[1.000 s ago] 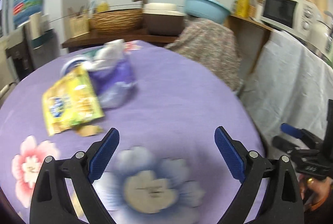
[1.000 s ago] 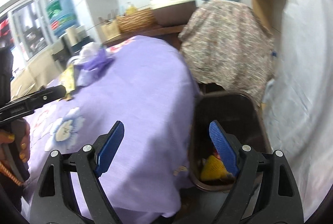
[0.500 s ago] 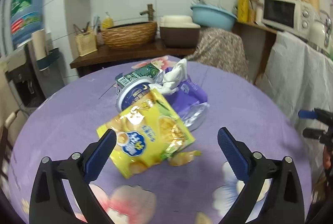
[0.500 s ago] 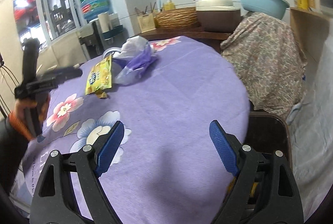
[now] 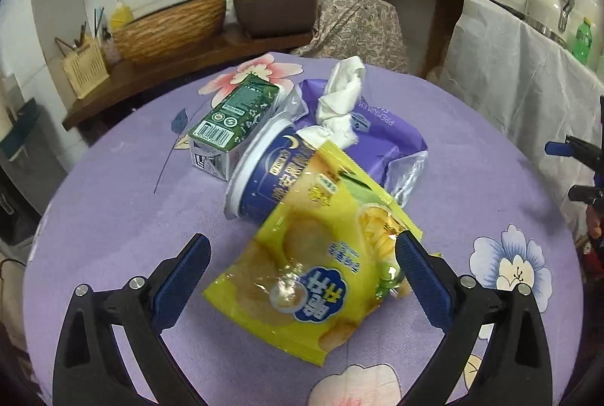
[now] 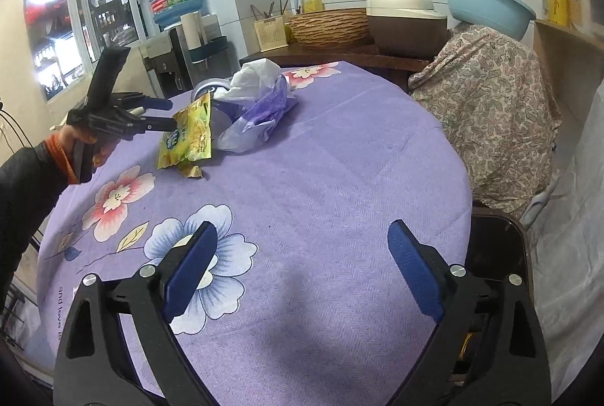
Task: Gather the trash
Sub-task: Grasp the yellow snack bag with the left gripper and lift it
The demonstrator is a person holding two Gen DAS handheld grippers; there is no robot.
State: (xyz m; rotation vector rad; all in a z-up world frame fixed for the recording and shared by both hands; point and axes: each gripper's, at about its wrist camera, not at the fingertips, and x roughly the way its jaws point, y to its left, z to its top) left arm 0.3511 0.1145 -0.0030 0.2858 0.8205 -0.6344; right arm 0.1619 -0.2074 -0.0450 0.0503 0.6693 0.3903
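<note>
Yellow foil snack bag (image 5: 324,270) is lying flat on the purple cloth of the table (image 5: 113,209), sitting btwn the two blue pads of the left claw (image 5: 302,277). Pads are standing wide apart, one each side of the bag, not pressing on it; bag's right edge is just beside the right pad, left pad is clear of it. Long axis is running diagonal in the left wrist view: near end w/ the blue logo is pointing toward the camera and a bit left, far end is angling up-right and leaning on the rest of the pile.

Behind it a dark blue cup (image 5: 271,175) is lying on its side, white rim facing left. A green carton (image 5: 234,119) is lying beside that rim, barcode end toward the camera. A crumpled white tissue (image 5: 339,100) is sticking up over a purple wrapper (image 5: 381,134) at the back right.

From the right wrist view the pile is sitting at the table's far left, w/ the hand (image 6: 87,141) holding the left claw right at the bag. Right claw (image 6: 302,266) is hanging over bare cloth well apart from the pile, jaws opening, nothing btwn them. A dark bin (image 6: 498,243) is standing just past the table edge, by the right pad.
</note>
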